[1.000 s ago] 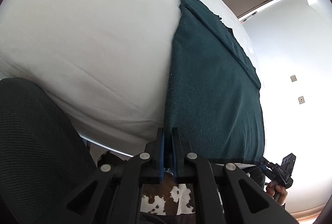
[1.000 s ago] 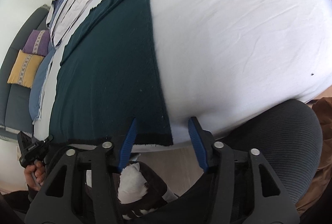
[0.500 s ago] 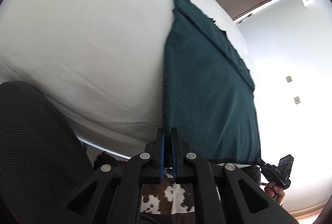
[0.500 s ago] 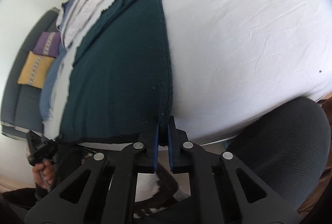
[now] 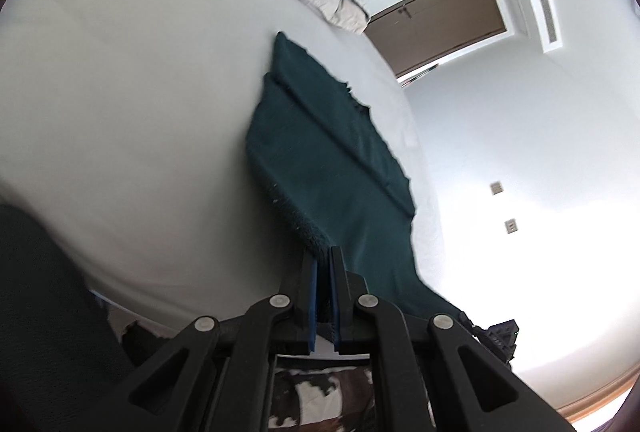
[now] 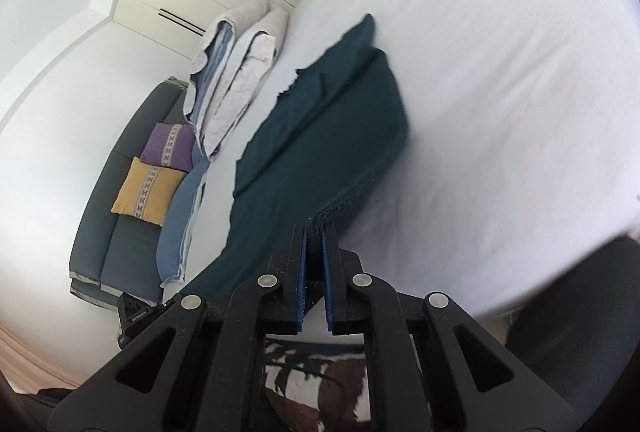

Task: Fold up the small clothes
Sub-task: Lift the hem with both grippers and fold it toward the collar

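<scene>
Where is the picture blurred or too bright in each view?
Left wrist view: the wall at right glares to plain white; the green cloth has smeared edges from motion; the left gripper stays sharp. Right wrist view: the bed sheet and cloth edge are smeared; the right gripper is sharp.

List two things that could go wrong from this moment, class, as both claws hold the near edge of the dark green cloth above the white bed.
1. Each claw, left claw and right claw, pinches only a thin corner of the dark green cloth, so a corner could slip free.
2. The far part still lies on the bed already doubled over; carrying the near edge across could drag it and skew the fold.
</scene>
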`<state>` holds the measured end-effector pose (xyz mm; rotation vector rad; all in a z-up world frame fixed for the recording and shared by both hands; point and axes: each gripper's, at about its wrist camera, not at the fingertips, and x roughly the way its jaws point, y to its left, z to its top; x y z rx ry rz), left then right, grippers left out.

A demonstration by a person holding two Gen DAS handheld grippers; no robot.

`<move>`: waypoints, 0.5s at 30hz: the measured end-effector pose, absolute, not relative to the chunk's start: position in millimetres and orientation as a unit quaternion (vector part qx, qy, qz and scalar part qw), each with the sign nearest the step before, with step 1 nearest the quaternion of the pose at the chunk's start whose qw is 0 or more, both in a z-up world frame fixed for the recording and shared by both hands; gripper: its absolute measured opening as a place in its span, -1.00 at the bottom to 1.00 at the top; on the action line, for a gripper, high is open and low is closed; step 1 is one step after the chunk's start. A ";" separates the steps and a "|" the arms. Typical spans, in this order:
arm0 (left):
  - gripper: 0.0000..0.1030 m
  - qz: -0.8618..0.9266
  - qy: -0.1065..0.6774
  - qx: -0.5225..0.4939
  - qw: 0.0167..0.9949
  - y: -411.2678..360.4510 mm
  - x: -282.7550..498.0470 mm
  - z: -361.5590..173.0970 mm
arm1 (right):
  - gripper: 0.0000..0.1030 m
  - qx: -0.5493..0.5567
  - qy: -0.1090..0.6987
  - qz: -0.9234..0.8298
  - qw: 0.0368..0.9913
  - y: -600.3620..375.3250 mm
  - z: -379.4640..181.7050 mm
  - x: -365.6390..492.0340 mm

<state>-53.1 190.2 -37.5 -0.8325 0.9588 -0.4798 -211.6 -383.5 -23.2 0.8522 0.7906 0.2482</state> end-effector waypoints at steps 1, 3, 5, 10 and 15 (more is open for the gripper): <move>-0.88 -0.224 0.440 -0.389 0.778 189.9 -50.4 -35.3 | -0.88 0.403 0.369 0.120 0.829 -381.4 -19.0 -206.6; -0.88 -0.224 0.435 -0.394 0.778 189.4 -42.5 -33.0 | -0.88 0.408 0.363 0.124 0.828 -382.4 -14.3 -199.0; -0.88 -0.223 0.432 -0.397 0.778 189.0 -34.2 -32.0 | -0.88 0.411 0.358 0.125 0.829 -386.6 -10.2 -192.3; -0.88 -0.228 0.413 -0.413 0.779 189.7 -5.9 -21.7 | -0.88 0.428 0.337 0.126 0.829 -394.7 4.5 -162.5; -0.88 -0.235 0.395 -0.420 0.783 185.4 28.6 -9.5 | -0.88 0.429 0.320 0.122 0.836 -402.4 26.0 -121.4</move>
